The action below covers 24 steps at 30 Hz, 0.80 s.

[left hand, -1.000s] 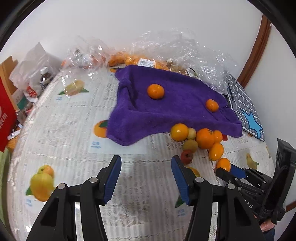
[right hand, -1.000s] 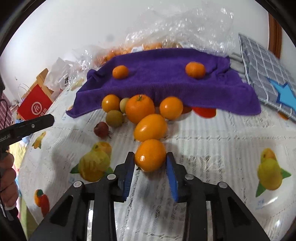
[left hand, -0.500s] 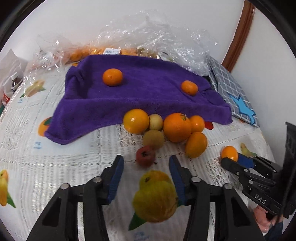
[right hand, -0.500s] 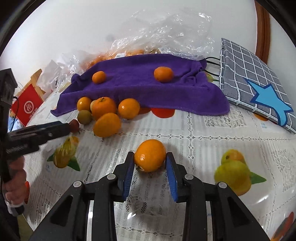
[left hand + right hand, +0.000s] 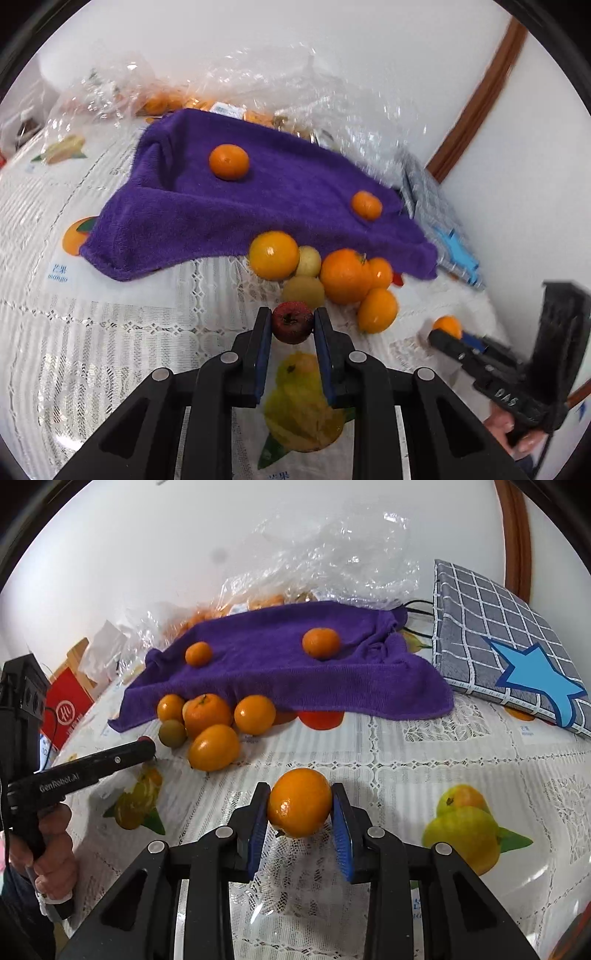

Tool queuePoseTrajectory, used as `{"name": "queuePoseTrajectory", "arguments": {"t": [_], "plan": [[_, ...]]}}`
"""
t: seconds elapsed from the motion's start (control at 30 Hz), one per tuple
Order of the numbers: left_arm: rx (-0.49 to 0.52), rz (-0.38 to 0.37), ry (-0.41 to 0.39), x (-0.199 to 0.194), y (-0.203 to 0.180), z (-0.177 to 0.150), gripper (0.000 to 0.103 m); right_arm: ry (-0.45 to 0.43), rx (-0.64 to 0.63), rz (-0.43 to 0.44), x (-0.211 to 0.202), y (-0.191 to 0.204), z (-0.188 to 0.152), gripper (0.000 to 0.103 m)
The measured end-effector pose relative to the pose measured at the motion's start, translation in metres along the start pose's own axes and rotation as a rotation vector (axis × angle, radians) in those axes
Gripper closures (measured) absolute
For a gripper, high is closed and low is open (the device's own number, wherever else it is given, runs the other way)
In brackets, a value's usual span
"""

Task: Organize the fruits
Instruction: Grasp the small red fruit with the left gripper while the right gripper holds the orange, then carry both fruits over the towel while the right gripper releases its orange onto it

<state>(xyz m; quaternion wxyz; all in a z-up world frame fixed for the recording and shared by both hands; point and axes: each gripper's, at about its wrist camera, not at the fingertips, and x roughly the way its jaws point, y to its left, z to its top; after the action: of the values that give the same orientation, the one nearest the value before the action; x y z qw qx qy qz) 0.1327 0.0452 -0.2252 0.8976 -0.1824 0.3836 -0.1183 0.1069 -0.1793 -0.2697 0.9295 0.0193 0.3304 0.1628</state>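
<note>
Two handheld grippers each grip one fruit.
Left gripper (image 5: pixel 292 326) jaws clamp a small dark-red fruit (image 5: pixel 292 322), probably lifting it; right gripper (image 5: pixel 300 806) jaws clamp a round orange (image 5: pixel 299 802).

I see a plain white wall (image 5: pixel 147 554) behind the table (image 5: pixel 424 760), which wears a white lace cloth printed with fruit pictures. Brown wooden trim (image 5: pixel 476 99) runs up the wall at the right. The light is even and soft, casting faint shadows.

surface: table, fruit-print lace cloth (image 5: pixel 424 760) | on it: purple towel (image 5: pixel 295 679), loose fruit pile (image 5: pixel 214 731), checked cushion (image 5: pixel 491 635)
</note>
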Motion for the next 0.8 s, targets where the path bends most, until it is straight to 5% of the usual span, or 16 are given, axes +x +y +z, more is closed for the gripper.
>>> {"name": "queuePoseTrajectory", "arguments": {"t": [0.8], "plan": [[-0.007, 0.035, -0.150, -0.026, 0.000, -0.001, 0.081, -0.070, 0.012, -0.015, -0.017, -0.002, -0.005, 0.070]]}}
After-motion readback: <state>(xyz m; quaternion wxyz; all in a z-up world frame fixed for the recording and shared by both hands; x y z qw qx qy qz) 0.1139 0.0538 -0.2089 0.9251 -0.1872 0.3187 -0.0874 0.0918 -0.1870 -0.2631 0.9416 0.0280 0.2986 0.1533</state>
